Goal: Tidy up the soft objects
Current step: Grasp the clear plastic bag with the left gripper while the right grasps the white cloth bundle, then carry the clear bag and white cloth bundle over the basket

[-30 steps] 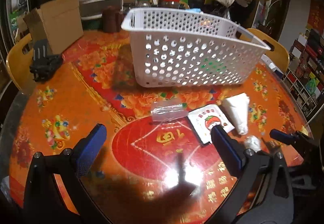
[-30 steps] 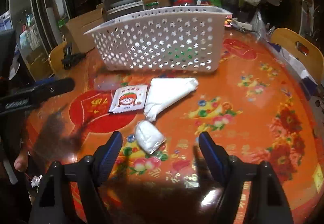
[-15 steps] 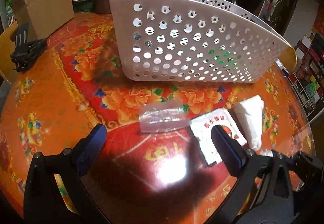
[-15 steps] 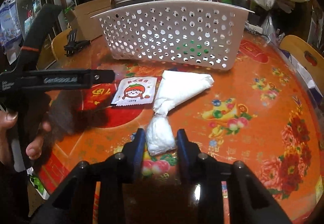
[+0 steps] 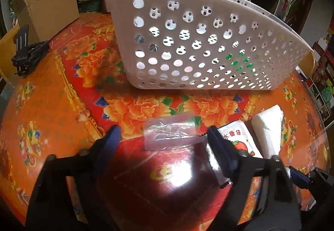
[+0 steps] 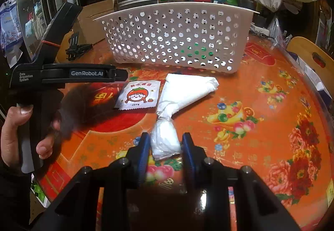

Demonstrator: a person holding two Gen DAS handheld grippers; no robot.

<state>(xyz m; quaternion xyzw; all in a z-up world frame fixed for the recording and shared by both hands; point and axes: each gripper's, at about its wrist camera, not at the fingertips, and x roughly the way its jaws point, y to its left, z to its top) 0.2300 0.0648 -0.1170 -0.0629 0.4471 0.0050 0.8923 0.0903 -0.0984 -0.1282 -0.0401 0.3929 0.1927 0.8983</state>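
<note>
The right gripper (image 6: 166, 146) has its jaws narrowed around the knotted end of the white bag (image 6: 183, 93), pads beside it, though whether they pinch yet is unclear. The left gripper (image 5: 161, 139) hangs with jaws wide apart over the clear plastic sleeve (image 5: 170, 133) on the worktop (image 6: 261, 126), beside the tomato-print packet (image 6: 138, 95). The step looks like picking up; next, each piece needs a firm squeeze and a lift into the white basket (image 6: 175, 41).
</note>
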